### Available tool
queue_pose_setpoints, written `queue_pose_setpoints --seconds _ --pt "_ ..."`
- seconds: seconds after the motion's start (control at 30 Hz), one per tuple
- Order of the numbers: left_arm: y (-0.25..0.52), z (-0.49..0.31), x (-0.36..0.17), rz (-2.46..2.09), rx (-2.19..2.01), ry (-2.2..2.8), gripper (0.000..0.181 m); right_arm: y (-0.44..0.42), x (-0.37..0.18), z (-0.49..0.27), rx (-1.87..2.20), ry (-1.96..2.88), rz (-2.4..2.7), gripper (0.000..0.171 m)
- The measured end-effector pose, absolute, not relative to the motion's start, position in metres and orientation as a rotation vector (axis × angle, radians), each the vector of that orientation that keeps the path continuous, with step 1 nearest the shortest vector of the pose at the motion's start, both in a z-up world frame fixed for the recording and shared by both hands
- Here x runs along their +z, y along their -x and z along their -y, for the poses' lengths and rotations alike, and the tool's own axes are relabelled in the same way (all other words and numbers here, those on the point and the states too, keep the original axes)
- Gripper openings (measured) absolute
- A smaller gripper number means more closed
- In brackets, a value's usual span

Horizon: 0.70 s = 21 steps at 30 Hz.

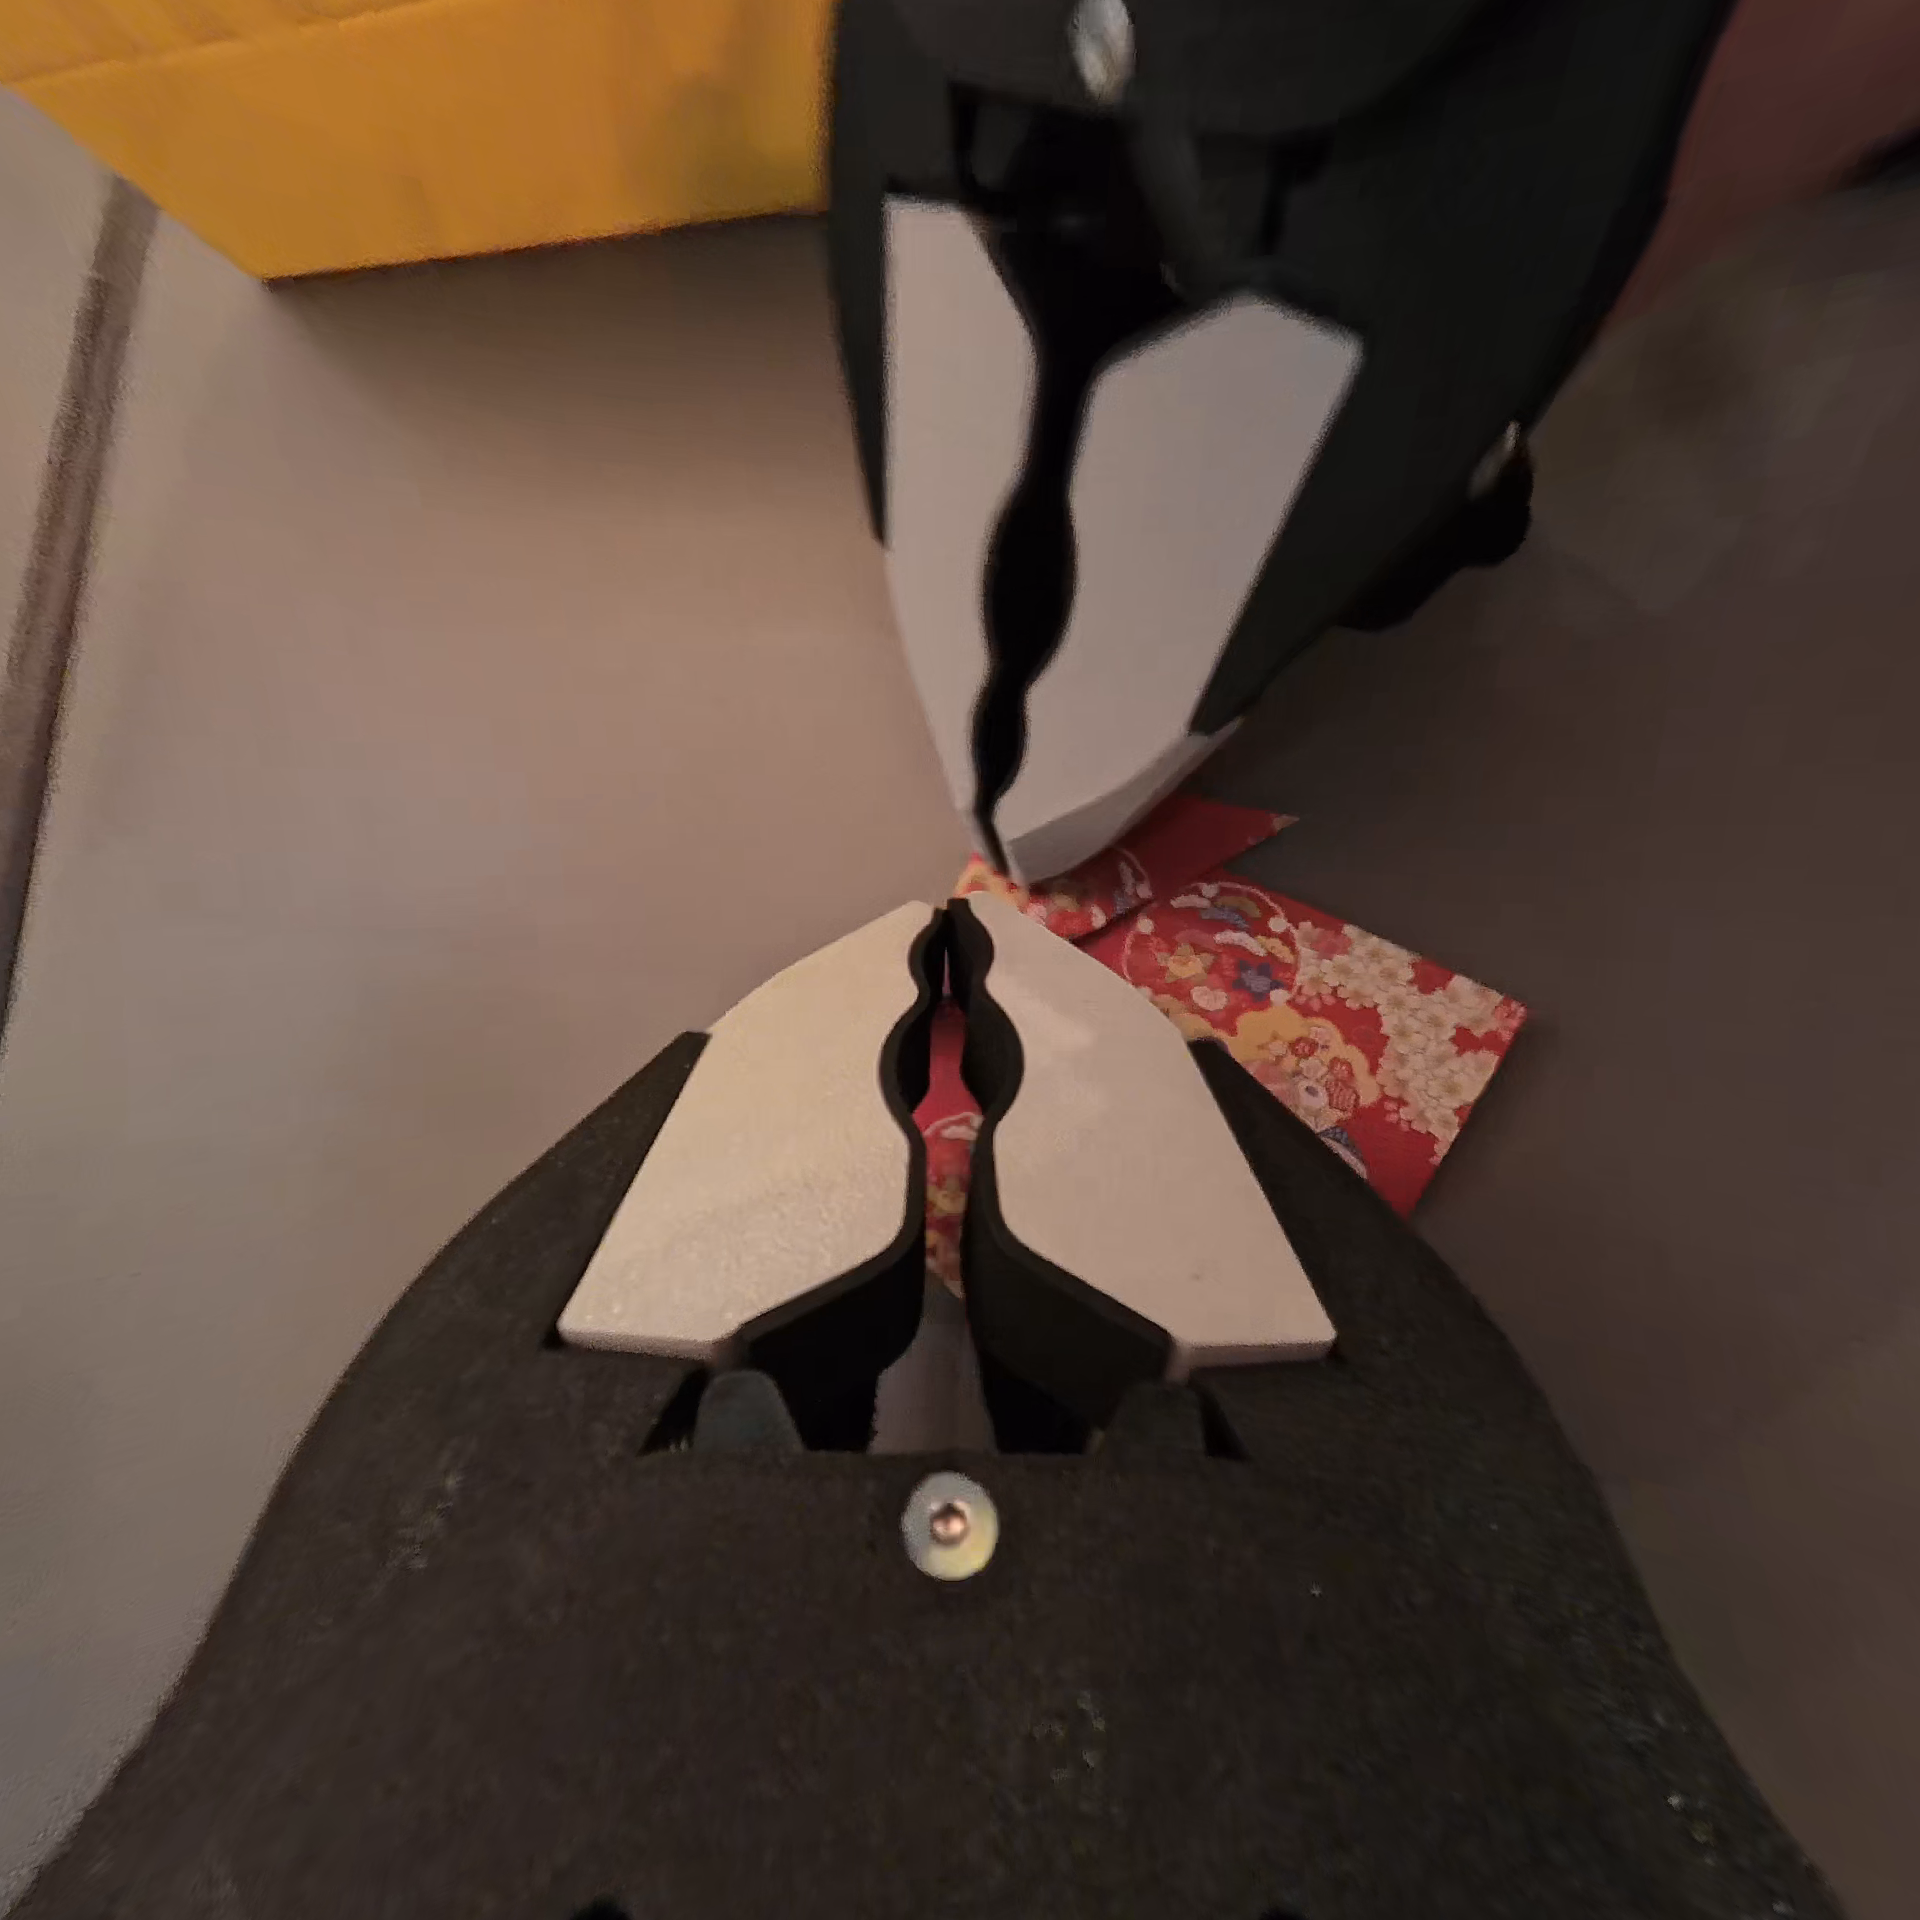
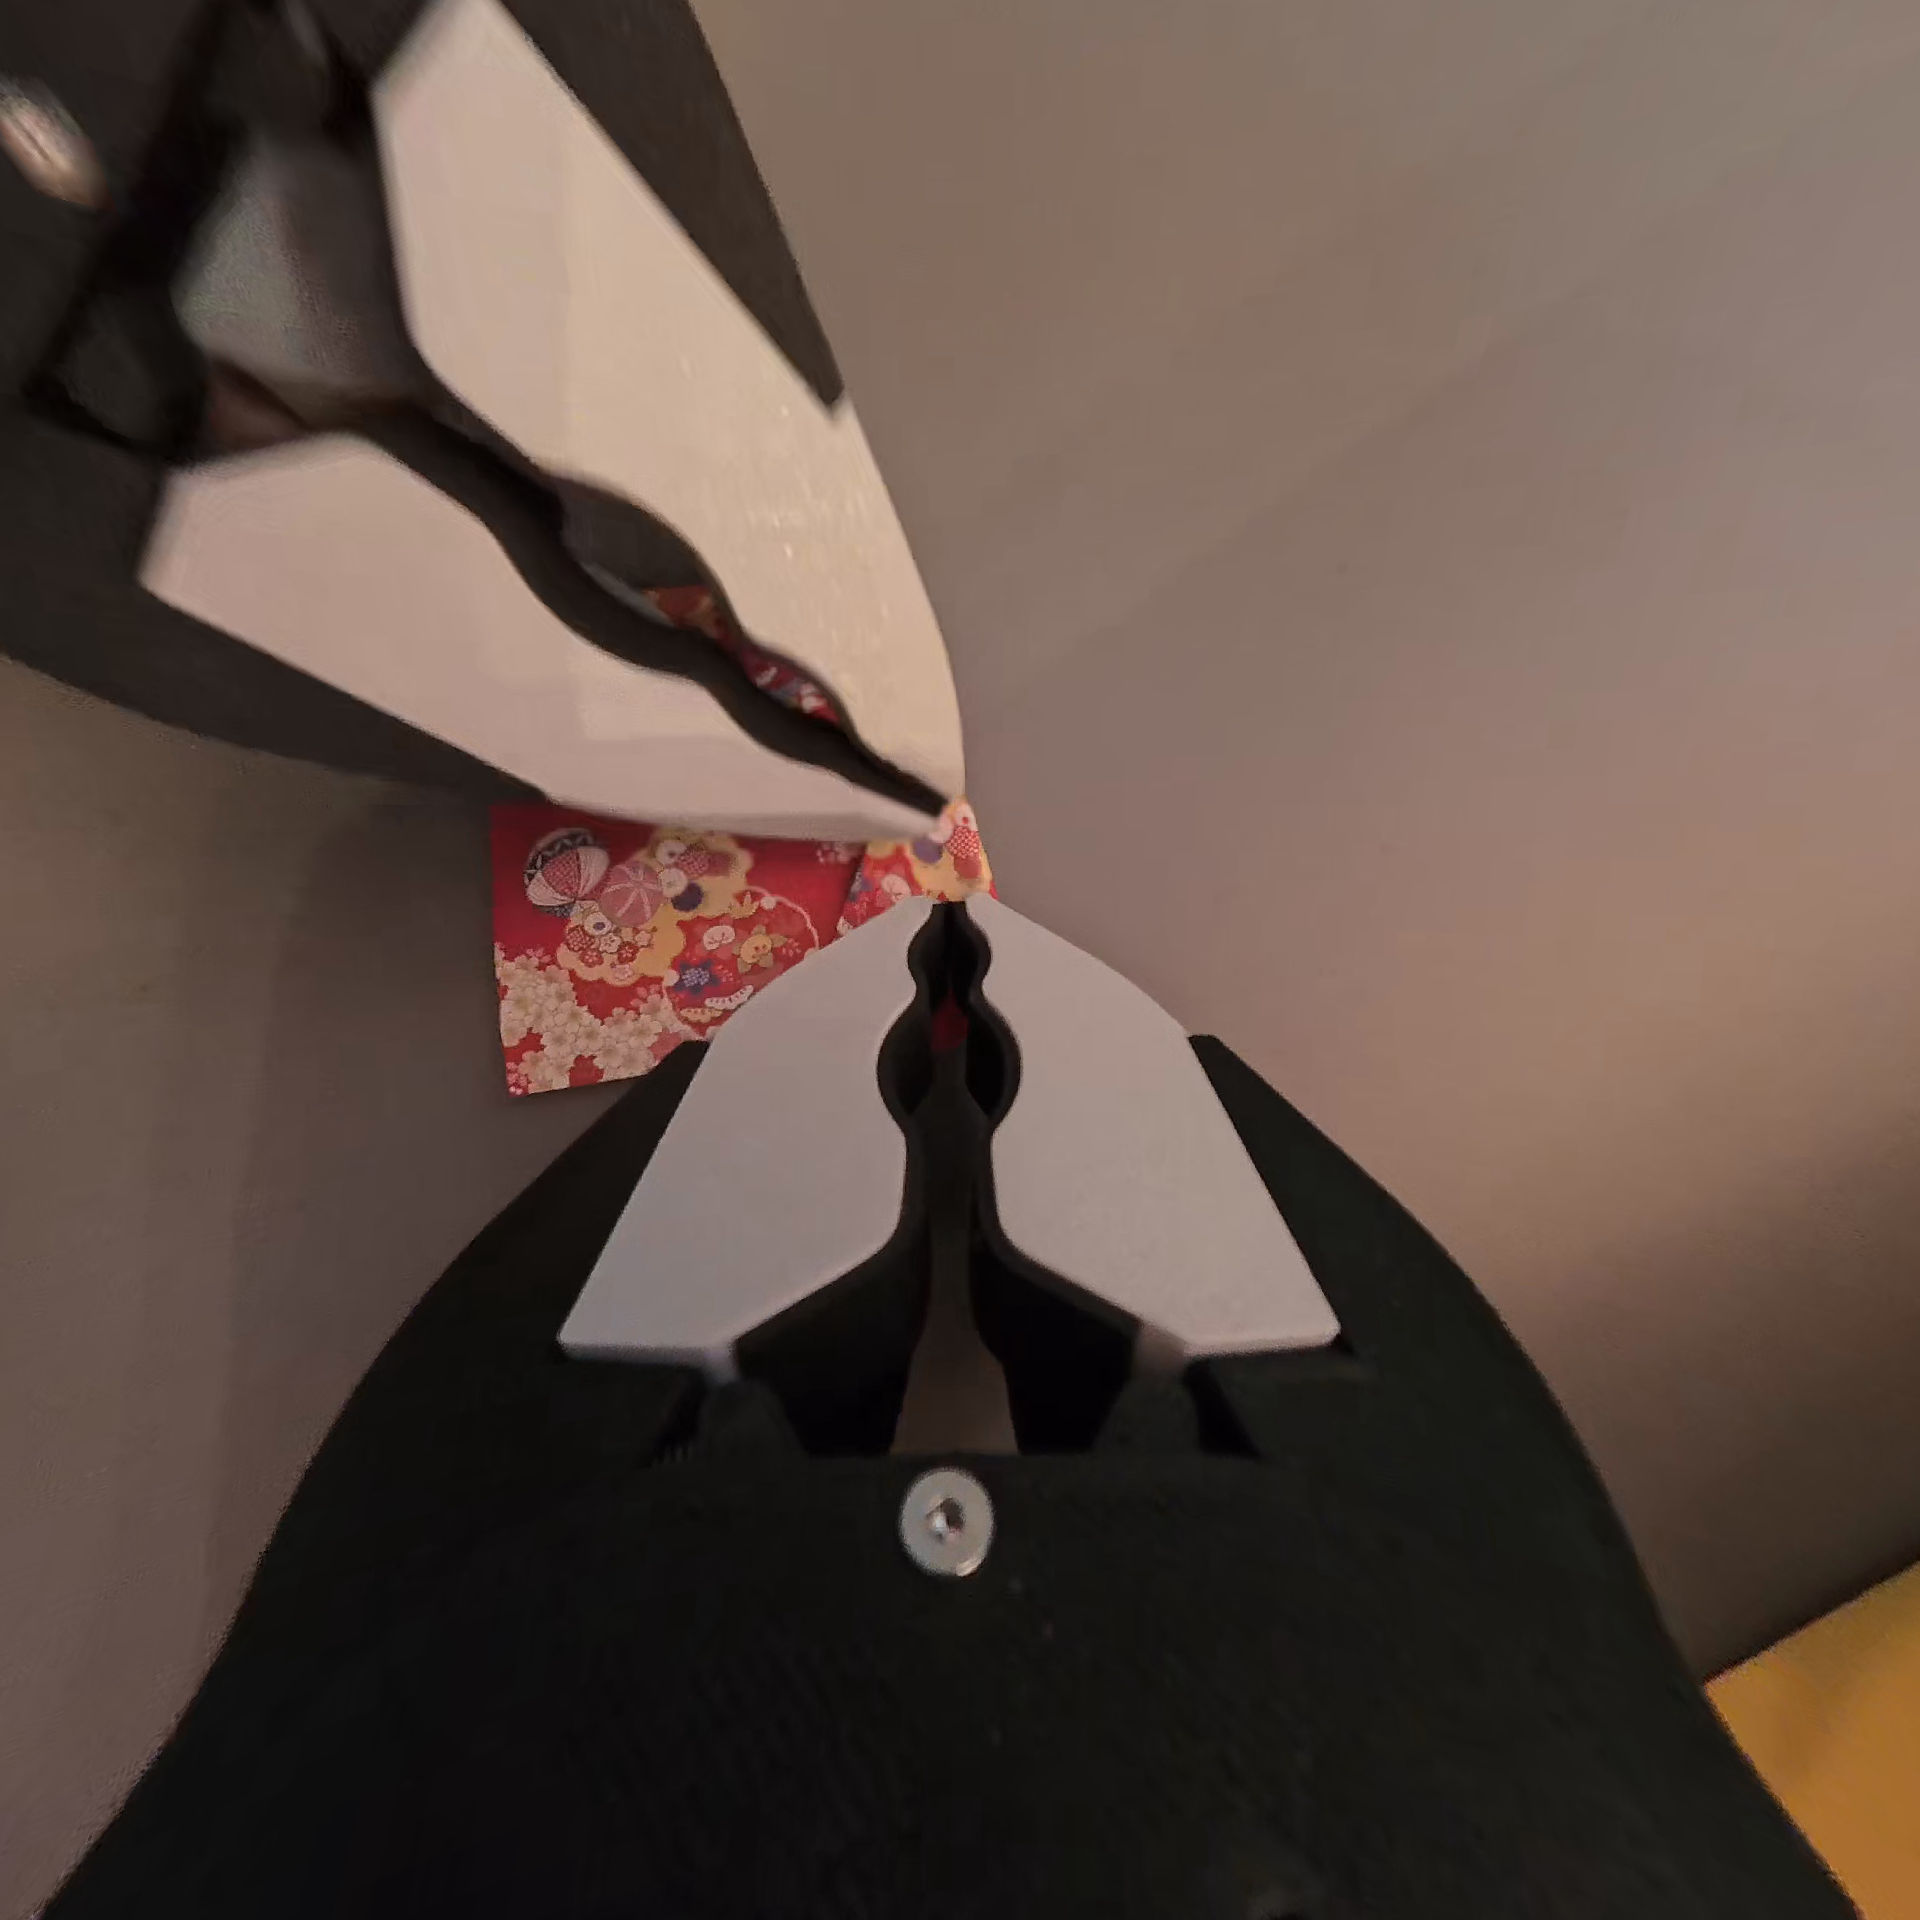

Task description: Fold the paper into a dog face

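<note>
The red flower-patterned paper (image 1: 1299, 1029) lies folded on the grey table, with a small folded corner (image 2: 935, 862) at its edge. My left gripper (image 1: 951, 912) is shut, its tips at that corner and the paper showing under it through the jaw gap. My right gripper (image 2: 951, 909) is shut too, its tips touching the same corner from the opposite side. Each gripper shows in the other view: the right one (image 1: 997, 862) from above, the left one (image 2: 940, 810) from the upper left. The tips almost meet. I cannot tell whether either one pinches the paper.
A yellow box or board (image 1: 436, 135) lies at the far edge of the grey table (image 1: 468, 727), and shows also at the lower right of the right wrist view (image 2: 1829, 1714). A seam (image 1: 73, 499) runs along the table's left side. Only a small space, under 4 cm, lies between the two pairs of fingers. Both grippers' tips are roughly 30 cm from the seam (image 1: 73, 499).
</note>
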State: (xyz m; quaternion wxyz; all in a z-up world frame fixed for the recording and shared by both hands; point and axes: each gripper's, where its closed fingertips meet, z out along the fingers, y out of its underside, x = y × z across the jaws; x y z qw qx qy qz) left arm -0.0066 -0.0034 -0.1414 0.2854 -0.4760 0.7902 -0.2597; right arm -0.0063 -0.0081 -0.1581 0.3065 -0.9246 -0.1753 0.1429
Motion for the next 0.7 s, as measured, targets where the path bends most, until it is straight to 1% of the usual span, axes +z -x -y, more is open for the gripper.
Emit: queue_pose_setpoints --seconds 0.03,0.1,0.17,0.27,0.43,0.7 --pt "0.007 0.003 -0.128 -2.055 -0.757 1.282 0.000 0.006 -0.158 0.008 0.359 2.443 0.477 0.004" --pt "0.020 0.005 -0.101 -1.985 -0.863 1.289 0.000 0.006 -0.158 0.008 0.327 2.439 0.496 0.004" --pt "0.045 0.005 -0.094 -2.008 -0.861 1.295 0.000 0.006 -0.158 0.008 0.316 2.435 0.499 0.004" --pt "0.078 0.000 -0.112 -2.063 -0.748 1.344 0.000 0.006 -0.158 0.008 0.328 2.431 0.494 0.004" --pt "0.094 0.015 -0.153 -2.182 -0.694 1.380 0.000 0.006 -0.158 0.008 0.340 2.429 0.488 0.004" --pt "0.094 0.021 -0.156 -2.201 -0.707 1.356 0.000 0.006 -0.158 0.008 0.329 2.422 0.493 0.004"
